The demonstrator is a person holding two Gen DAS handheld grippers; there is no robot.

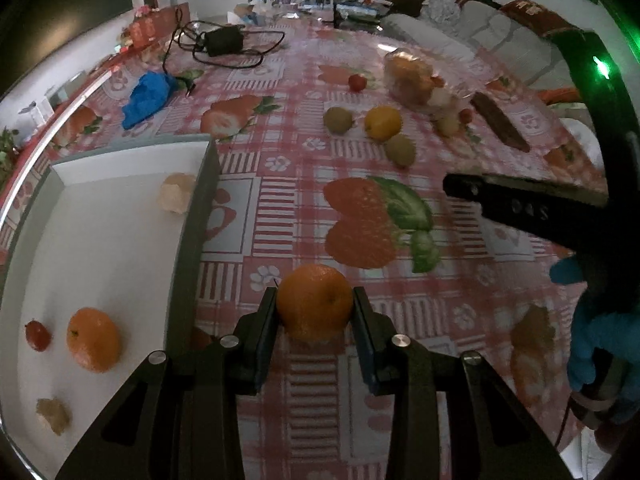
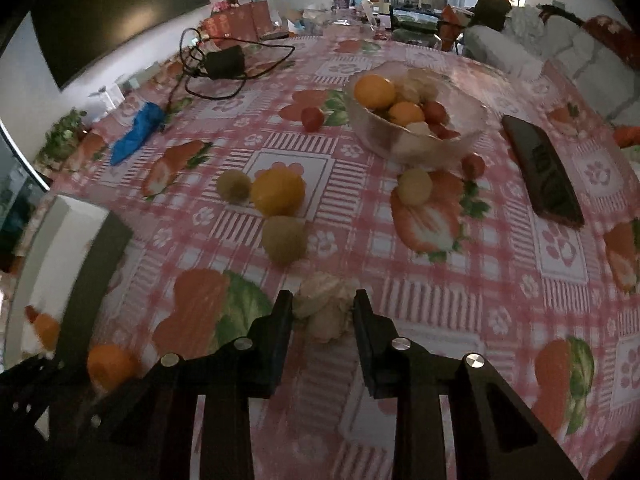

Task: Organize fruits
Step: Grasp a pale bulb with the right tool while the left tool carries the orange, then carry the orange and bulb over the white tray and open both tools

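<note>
My left gripper [image 1: 315, 294] is shut on an orange mandarin [image 1: 315, 304], held just above the tablecloth to the right of the white tray [image 1: 120, 240]. In the tray lie another mandarin [image 1: 93, 339], a small red fruit [image 1: 37, 335] and two pale lumpy pieces [image 1: 177, 198]. My right gripper [image 2: 324, 298] is shut on a pale lumpy fruit [image 2: 324, 312], its pads pressing both sides. Loose ahead of it lie a lemon [image 2: 279, 192], two kiwis [image 2: 285, 239], a pale round fruit [image 2: 416, 186] and small red fruits [image 2: 312, 119]. A glass bowl [image 2: 472, 136] holds more fruit.
A dark flat device [image 2: 542, 170] lies right of the bowl. A black adapter with tangled cable [image 2: 224, 62] and a blue cloth [image 2: 136, 132] sit at the far left. A blue-gloved hand [image 1: 600, 340] holds the right gripper's body [image 1: 520, 204]. Clutter lines the table's far end.
</note>
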